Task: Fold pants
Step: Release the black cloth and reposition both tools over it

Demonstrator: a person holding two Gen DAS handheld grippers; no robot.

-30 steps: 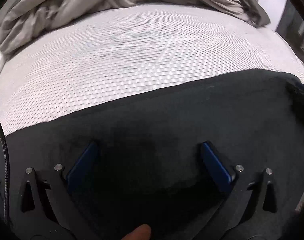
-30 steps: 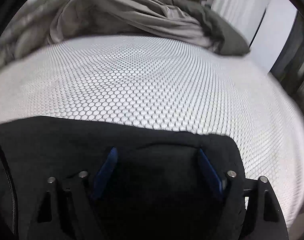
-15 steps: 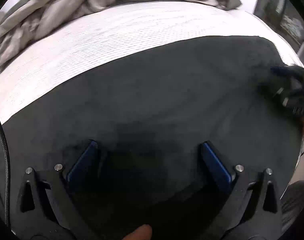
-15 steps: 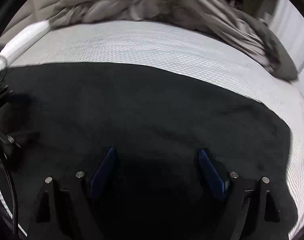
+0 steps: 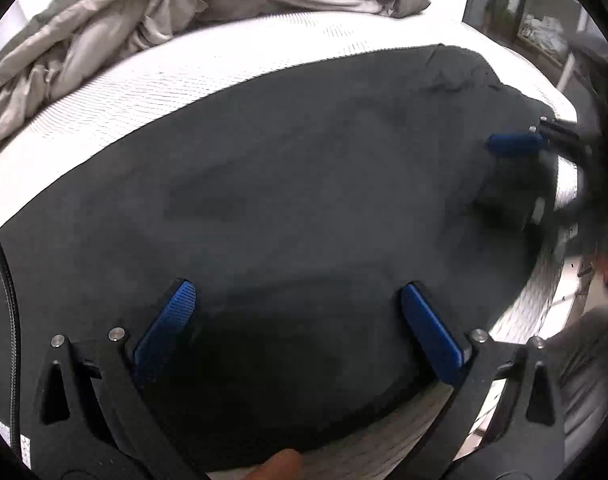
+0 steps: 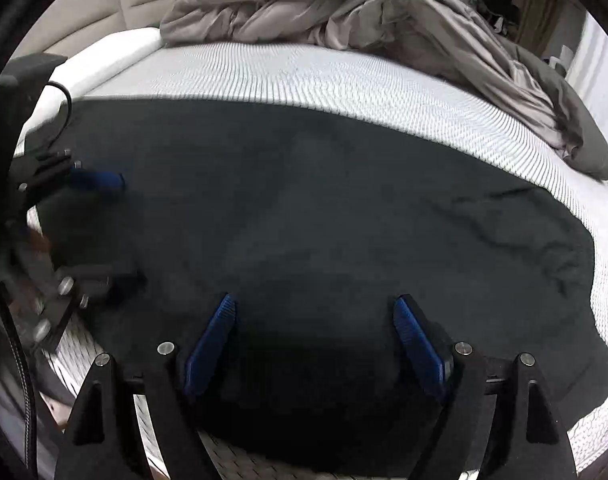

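The dark pants (image 5: pixel 304 184) lie spread flat on the bed (image 5: pixel 184 80), a rumpled grey blanket (image 6: pixel 344 12) behind. The left gripper (image 5: pixel 296 304) and right gripper (image 6: pixel 316 320) both hover over the cloth, jaws wide, grasping nothing.

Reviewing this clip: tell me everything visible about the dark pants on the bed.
The pants are a dark charcoal, soft matte fabric, spread flat in one broad slab on the white textured mattress. The surface is mostly smooth, with small wrinkles at the right end in the right wrist view. No waistband or separate legs can be made out. Nothing grips them: both grippers' jaws stand open above the near edge.
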